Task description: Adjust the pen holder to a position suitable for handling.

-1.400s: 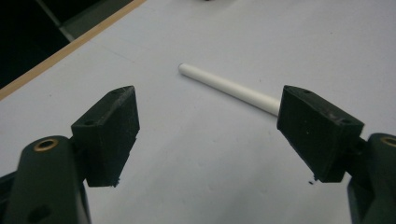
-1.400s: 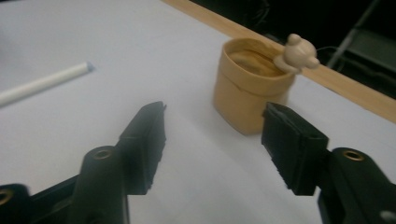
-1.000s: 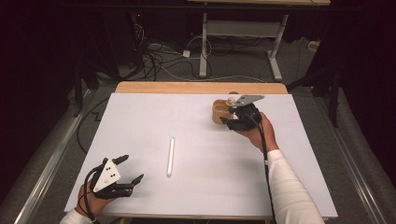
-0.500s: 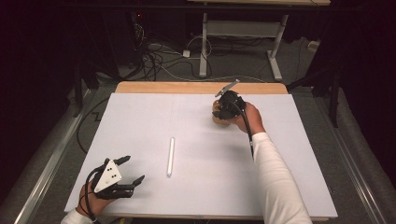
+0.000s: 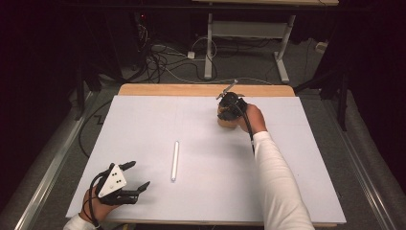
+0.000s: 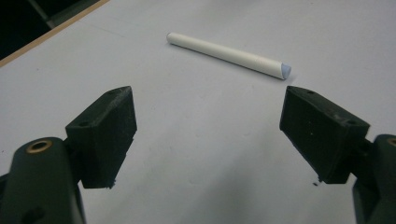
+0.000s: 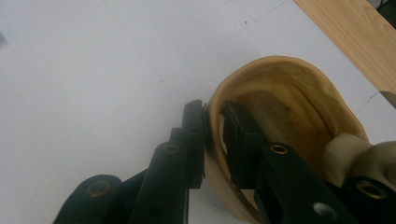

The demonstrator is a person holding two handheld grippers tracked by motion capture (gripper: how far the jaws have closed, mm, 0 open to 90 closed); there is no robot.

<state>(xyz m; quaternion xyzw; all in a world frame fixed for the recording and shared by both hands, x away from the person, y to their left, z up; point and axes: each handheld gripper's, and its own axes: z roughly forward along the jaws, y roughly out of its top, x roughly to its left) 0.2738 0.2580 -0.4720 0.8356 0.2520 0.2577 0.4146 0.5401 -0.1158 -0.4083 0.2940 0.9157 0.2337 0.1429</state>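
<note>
A: How is the tan bowl [image 7: 280, 116] held?

B: Its rim is clamped by the right gripper [image 7: 212, 140], one jaw inside and one outside. The bowl sits on the white table [image 5: 143, 124] near the far edge. Nothing is seen inside except the jaw.

A: Counts?

B: One bowl and one white cylinder [image 6: 229, 55] are recorded. The left gripper [image 6: 205, 135] is spread wide, nothing between its jaws, with the cylinder lying just beyond them.
</note>
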